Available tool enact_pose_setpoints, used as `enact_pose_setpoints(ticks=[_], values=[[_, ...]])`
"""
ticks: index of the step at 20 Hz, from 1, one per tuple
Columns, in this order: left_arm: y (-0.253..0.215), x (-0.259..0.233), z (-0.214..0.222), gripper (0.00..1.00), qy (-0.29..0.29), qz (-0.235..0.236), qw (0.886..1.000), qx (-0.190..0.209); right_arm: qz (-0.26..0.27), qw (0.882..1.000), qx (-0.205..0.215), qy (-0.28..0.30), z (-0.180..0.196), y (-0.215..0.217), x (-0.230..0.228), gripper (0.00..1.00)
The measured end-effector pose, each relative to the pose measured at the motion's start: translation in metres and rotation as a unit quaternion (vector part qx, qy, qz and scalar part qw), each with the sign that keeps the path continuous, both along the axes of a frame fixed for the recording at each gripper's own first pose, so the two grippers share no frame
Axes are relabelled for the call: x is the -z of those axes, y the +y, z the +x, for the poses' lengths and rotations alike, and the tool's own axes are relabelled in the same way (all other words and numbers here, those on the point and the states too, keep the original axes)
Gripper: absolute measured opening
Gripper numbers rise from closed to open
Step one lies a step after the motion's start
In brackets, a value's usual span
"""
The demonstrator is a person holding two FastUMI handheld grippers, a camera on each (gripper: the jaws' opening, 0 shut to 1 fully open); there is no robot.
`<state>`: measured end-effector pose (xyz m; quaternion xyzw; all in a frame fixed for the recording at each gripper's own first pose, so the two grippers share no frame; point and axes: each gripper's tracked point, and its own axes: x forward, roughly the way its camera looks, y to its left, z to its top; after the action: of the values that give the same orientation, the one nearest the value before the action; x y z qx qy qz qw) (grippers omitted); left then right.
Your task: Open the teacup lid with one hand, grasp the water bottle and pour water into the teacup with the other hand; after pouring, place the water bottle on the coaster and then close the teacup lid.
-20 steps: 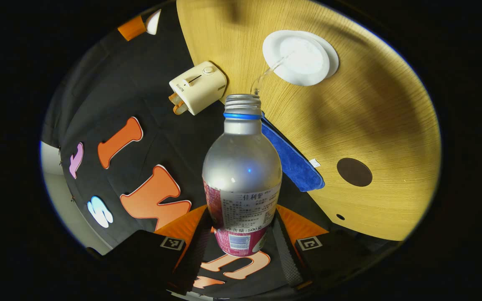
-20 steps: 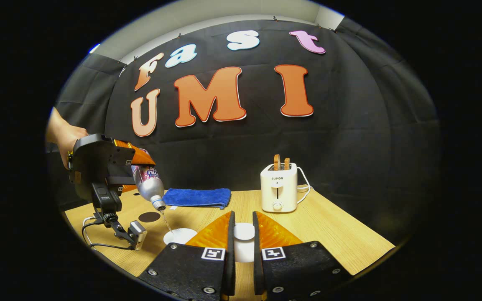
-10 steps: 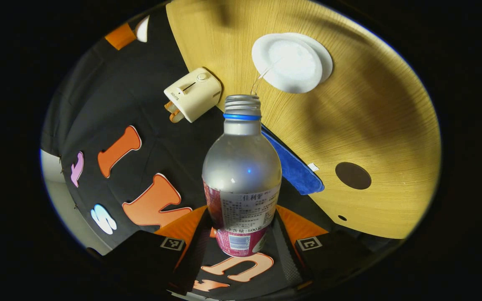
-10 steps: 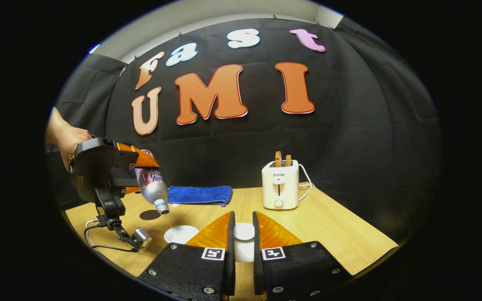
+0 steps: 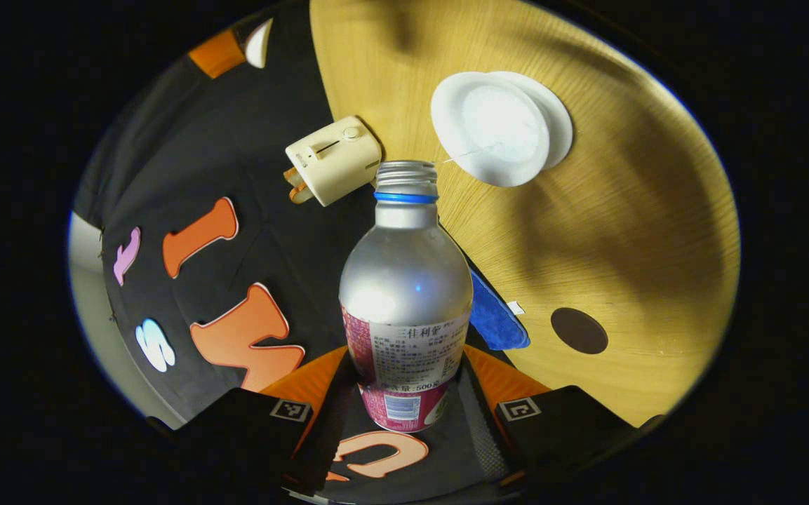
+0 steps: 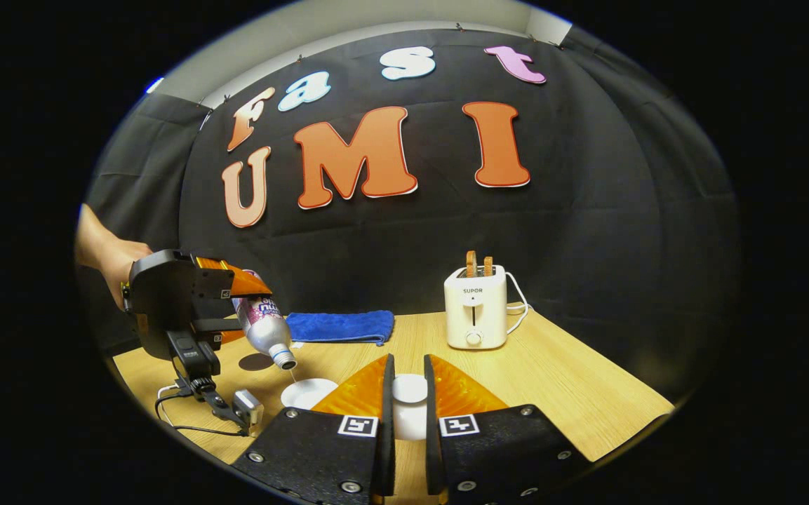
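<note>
Left gripper view puts the water bottle [image 5: 405, 294] straight ahead of your left gripper [image 5: 404, 414], both fingers pressed on its lower body just above the base, neck pointing away from you and tipped down. Beyond the open mouth and a little to its right sits the teacup [image 5: 495, 128], uncovered, white inside. A second ago a clear stream ran from the mouth into the cup; now you have a thin thread at most, reaching the cup's near rim. In the right gripper view the left gripper has dropped lower and moved in toward the cup [image 6: 308, 393], so the bottle's mouth [image 6: 283, 362] hangs just above it.

I judge the pour is tapering off, so you are probably near the point of righting the bottle. The coaster [image 5: 579, 330], the dark disc on the table [image 5: 657, 231], lies ahead of the left gripper and well to its right, near the blue cloth [image 5: 495, 319]; that is the bottle's next stop.

Your right gripper [image 6: 405, 403] is closed narrowly on the white teacup lid [image 6: 409, 388], held between the fingers; it has not moved noticeably. Keep it clear until the bottle is parked.
</note>
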<state>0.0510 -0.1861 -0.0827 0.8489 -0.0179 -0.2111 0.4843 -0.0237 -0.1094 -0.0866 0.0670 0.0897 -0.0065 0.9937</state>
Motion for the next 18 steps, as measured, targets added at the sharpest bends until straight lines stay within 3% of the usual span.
enact_pose_setpoints(ticks=[3,5,11,13,18], values=[[0.016,-0.006,0.002,0.82,0.005,-0.082,0.996,-0.033,0.0,1.0,-0.011,-0.005,0.004,0.012,-0.006,0.18],[0.023,-0.014,0.003,0.82,0.003,-0.151,0.987,-0.051,-0.001,1.0,-0.02,-0.008,0.01,0.023,-0.008,0.17],[0.053,-0.029,0.0,0.79,0.012,-0.321,0.94,-0.113,-0.003,0.999,-0.053,-0.012,0.03,0.062,-0.011,0.18],[0.065,-0.023,0.0,0.79,0.032,-0.385,0.91,-0.149,0.0,0.998,-0.068,-0.008,0.037,0.079,-0.008,0.18],[0.093,-0.01,0.027,0.79,0.05,-0.543,0.808,-0.222,-0.014,0.996,-0.093,0.006,0.056,0.109,0.007,0.18]])
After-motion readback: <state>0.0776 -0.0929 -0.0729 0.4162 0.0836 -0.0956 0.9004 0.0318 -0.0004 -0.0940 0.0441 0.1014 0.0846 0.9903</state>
